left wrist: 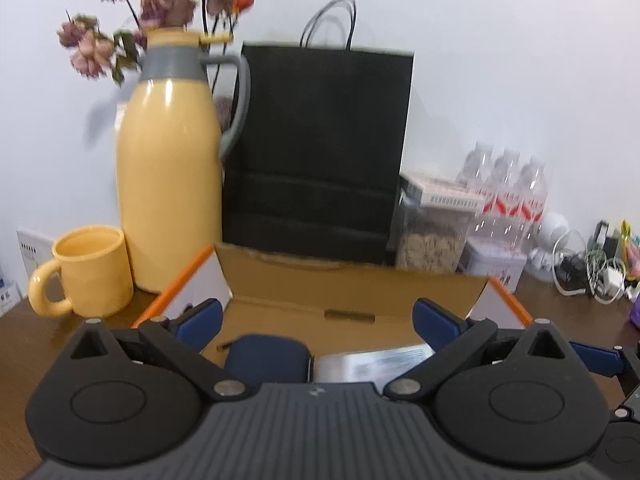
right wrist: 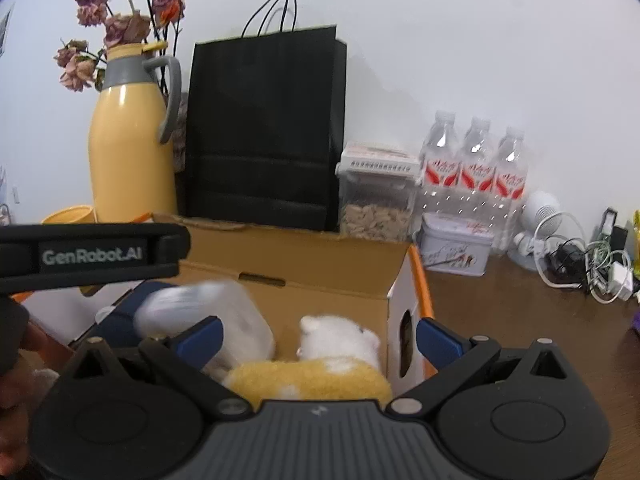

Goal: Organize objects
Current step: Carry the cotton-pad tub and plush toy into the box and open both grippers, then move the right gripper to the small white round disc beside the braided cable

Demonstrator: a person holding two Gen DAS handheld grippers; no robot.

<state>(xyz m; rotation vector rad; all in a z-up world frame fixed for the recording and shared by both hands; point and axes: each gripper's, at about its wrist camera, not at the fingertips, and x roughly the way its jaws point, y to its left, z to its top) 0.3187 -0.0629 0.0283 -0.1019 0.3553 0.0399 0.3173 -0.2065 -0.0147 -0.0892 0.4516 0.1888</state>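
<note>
An open cardboard box (left wrist: pixel 352 280) with orange-edged white sides stands on the brown table; it also shows in the right wrist view (right wrist: pixel 320 264). Inside lie a dark blue pouch (left wrist: pixel 266 356), a flat silver packet (left wrist: pixel 376 362), a clear plastic container (right wrist: pixel 208 316) and a yellow and white plush toy (right wrist: pixel 320 368). My left gripper (left wrist: pixel 316 320) is open and empty above the box. My right gripper (right wrist: pixel 316 338) is open and empty above the plush toy. The left gripper's body (right wrist: pixel 92 256) crosses the right wrist view at left.
A yellow thermos jug (left wrist: pixel 168 184) with dried flowers (left wrist: pixel 160 8) and a yellow mug (left wrist: pixel 84 272) stand back left. A black paper bag (left wrist: pixel 320 152) stands behind the box. A jar of seeds (right wrist: pixel 376 196), water bottles (right wrist: pixel 476 168), a tin (right wrist: pixel 456 244) and tangled cables (right wrist: pixel 592 264) sit at right.
</note>
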